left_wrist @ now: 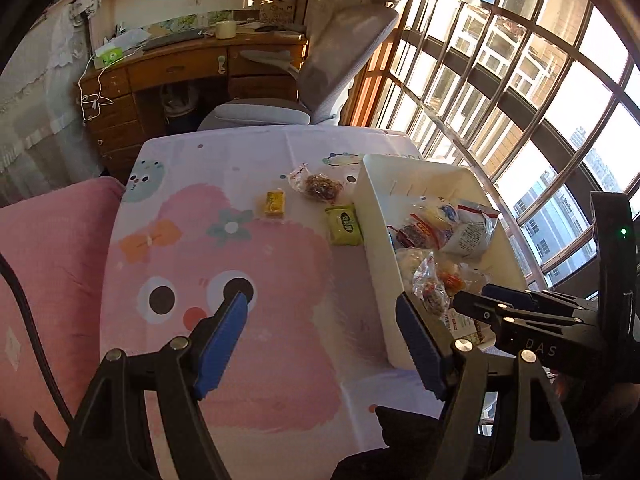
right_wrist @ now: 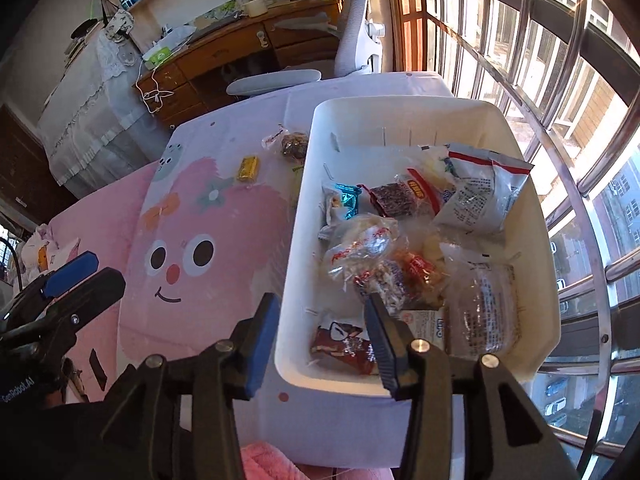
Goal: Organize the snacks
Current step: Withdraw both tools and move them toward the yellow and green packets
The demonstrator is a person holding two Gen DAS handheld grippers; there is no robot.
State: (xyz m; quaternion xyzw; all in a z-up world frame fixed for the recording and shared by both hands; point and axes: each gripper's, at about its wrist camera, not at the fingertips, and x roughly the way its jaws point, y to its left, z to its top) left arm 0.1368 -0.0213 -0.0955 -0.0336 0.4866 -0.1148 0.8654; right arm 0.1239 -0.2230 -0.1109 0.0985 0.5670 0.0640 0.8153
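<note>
Your left gripper (left_wrist: 322, 334) hangs jaws spread, empty, over the bench (left_wrist: 240, 360) with its pink cartoon cloth. At twelve o'clock lie three snacks (left_wrist: 272, 204); at two, the white bin (right_wrist: 400, 120). Your right gripper (right_wrist: 320, 334) is parted, pinching nothing, over its near rim.

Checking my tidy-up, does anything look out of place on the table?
Yes: three snacks lie outside the white bin, on the cloth: a yellow box, a green packet and a clear bag.

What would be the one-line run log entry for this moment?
task: organize snacks | left gripper: open, empty | right gripper: open, empty, over white bin | on tablecloth: yellow packet, green packet, clear bag
</note>
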